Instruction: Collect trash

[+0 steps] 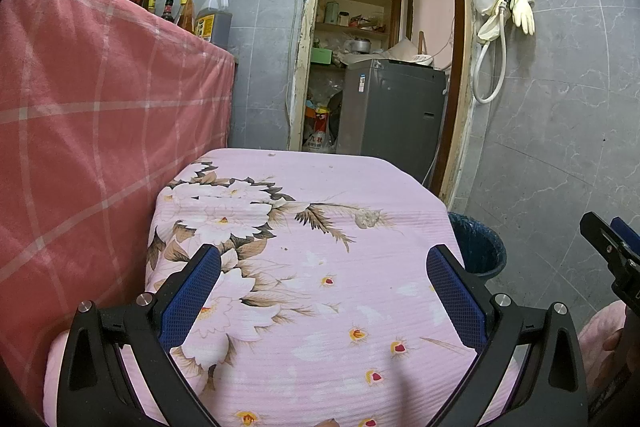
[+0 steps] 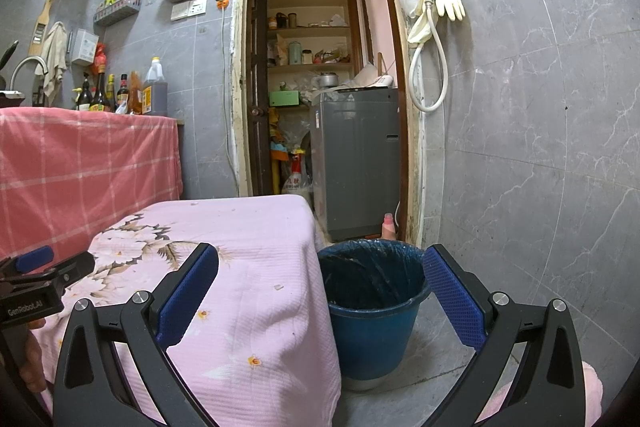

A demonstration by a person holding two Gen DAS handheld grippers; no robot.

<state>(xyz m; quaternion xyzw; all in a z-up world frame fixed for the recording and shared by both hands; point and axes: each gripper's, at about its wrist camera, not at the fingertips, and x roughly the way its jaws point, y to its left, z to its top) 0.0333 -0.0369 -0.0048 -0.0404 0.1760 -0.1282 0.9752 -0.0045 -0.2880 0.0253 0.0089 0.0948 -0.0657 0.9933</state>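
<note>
A small crumpled whitish scrap of trash [image 1: 367, 218] lies on the pink floral tablecloth [image 1: 320, 307] toward its far right part. My left gripper [image 1: 323, 291] is open and empty, hovering over the cloth nearer than the scrap. A blue bucket lined with a dark bag [image 2: 372, 303] stands on the floor right of the table; it also shows in the left wrist view [image 1: 478, 247]. My right gripper [image 2: 320, 291] is open and empty, held over the table's right edge and the bucket. A few tiny crumbs [image 2: 279, 287] lie on the cloth.
A counter draped in a red checked cloth [image 1: 80, 107] stands left of the table, with bottles [image 2: 120, 91] on it. An open doorway holds a grey washing machine [image 2: 360, 163] and shelves. Gloves and a hose [image 2: 440, 7] hang on the grey tiled wall.
</note>
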